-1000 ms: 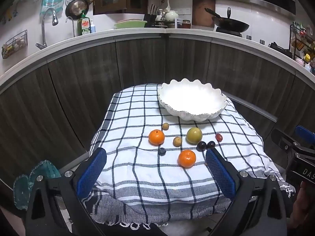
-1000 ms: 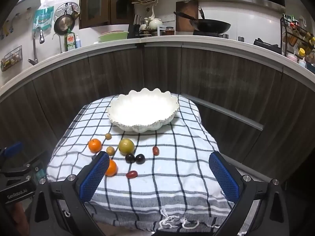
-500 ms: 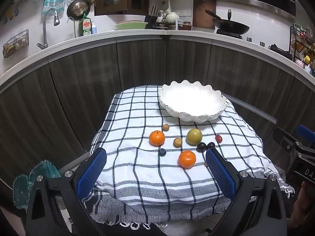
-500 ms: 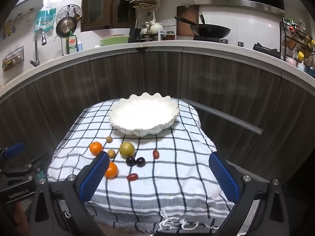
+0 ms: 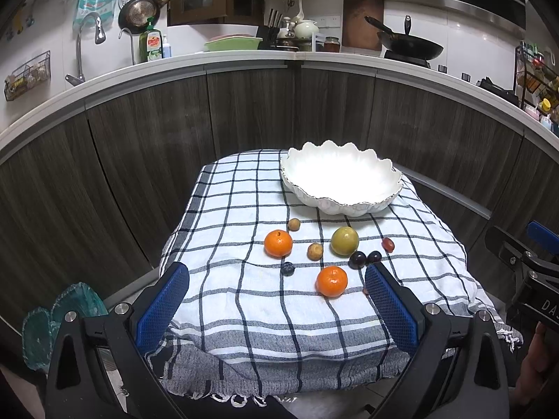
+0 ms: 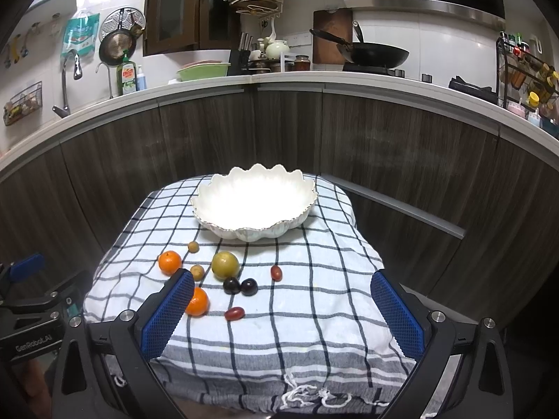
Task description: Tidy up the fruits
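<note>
Left claw (image 5: 276, 296): spread wide, empty, held short of the near cloth edge; blue pads (image 5: 162, 305) flank the near fruit in view, touching none.
Right claw (image 6: 281, 309): spread wide, empty, also short of the near edge; seen in the left view at far right (image 5: 527, 265), off the tabletop's right side.
Near edge: cloth (image 5: 244, 300) hangs over the tabletop front in grey folds with fringe (image 6: 314, 398); bare band of cloth between edge and fruit.
Near fruit: orange (image 5: 332, 281) closest; blue berry (image 5: 288, 269) just left of it; red oblong fruit (image 6: 234, 313) on its right, mostly hidden behind the left pad's twin in the left view.
Middle fruit: second orange (image 5: 278, 243), tan ball (image 5: 315, 251), green fruit (image 5: 345, 241), two dark plums (image 6: 240, 286) touching each other, red grape (image 6: 276, 272) apart to the right.
Far fruit: small tan ball (image 5: 294, 224), just before the bowl.
Bowl (image 5: 340, 181): white, scalloped, empty, at the far right of the cloth; rim near the far and right edges.
Open room: left half of the cloth bare from near to far; right of the grape also bare.
Beyond: dark cabinet fronts (image 5: 244, 111) curve close around the far side.
Change: fruit and bowl lie as before; right view sits slightly farther back and higher than a second ago, left view almost as it was.
</note>
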The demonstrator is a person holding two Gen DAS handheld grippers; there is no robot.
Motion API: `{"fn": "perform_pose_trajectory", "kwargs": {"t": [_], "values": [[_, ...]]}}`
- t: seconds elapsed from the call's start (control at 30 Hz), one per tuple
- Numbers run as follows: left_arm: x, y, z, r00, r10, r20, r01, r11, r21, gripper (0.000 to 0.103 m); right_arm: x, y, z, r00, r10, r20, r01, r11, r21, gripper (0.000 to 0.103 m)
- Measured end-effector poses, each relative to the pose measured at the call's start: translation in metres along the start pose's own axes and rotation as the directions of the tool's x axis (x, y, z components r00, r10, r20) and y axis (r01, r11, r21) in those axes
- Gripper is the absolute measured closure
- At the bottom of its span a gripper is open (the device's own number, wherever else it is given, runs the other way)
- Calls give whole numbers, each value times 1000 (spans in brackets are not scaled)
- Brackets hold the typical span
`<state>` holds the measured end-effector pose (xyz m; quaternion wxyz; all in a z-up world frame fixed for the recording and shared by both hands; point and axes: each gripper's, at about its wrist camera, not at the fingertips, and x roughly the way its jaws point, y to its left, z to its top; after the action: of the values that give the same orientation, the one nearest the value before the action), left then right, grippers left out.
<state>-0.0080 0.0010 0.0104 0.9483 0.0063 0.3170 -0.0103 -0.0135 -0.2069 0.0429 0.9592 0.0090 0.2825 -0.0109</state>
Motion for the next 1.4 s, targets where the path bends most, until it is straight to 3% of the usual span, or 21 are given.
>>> {"fn": "perform_pose_trajectory", "kwargs": {"t": [1.4], "values": [[0,2,-1,1000,-1,-1,1,1000,-3,0,2,-4,-1,1000,0,2,0,1000,4,1]]}}
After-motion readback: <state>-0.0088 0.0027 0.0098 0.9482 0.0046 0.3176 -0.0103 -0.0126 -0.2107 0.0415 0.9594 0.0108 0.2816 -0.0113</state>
